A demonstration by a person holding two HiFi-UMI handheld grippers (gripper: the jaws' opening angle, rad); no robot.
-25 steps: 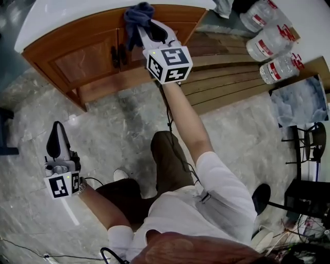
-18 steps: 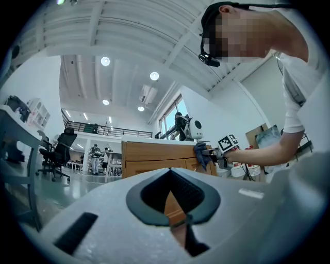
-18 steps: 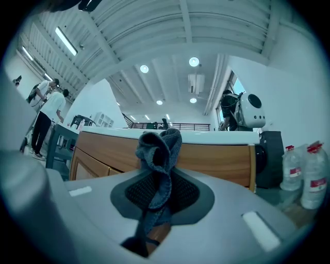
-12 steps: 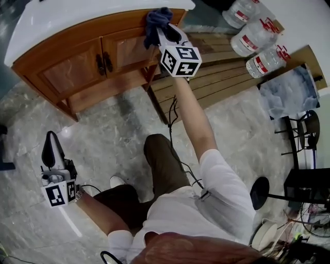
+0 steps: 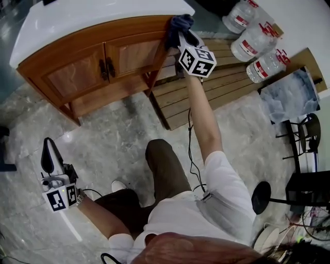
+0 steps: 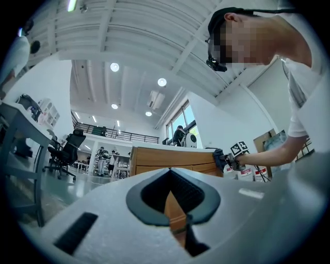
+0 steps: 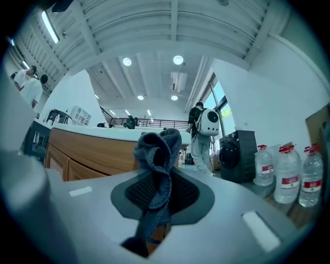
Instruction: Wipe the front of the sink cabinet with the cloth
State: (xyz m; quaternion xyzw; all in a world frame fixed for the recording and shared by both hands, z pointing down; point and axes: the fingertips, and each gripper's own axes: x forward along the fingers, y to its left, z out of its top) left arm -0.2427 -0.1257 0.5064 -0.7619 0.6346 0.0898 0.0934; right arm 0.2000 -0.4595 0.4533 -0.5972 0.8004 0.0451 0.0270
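Cloth [image 5: 178,22], dark blue, bunched up, sits at the top right corner of the cabinet [image 5: 77,77] front, just under the white countertop [image 5: 93,13]. Right gripper [image 5: 179,33] has it pinched, jaws clamped on the fabric; in the right gripper view the cloth [image 7: 157,154] stands up betw. the pads w/ a tail hanging below. Right arm stretched fwd. Left gripper [image 5: 48,154] hangs low over the marble floor [image 5: 113,129], well apart from the cabinet, jaws together, nothing in them. Wood planks [image 5: 216,85] lie right of the cabinet, water bottles [image 5: 255,41] beyond.
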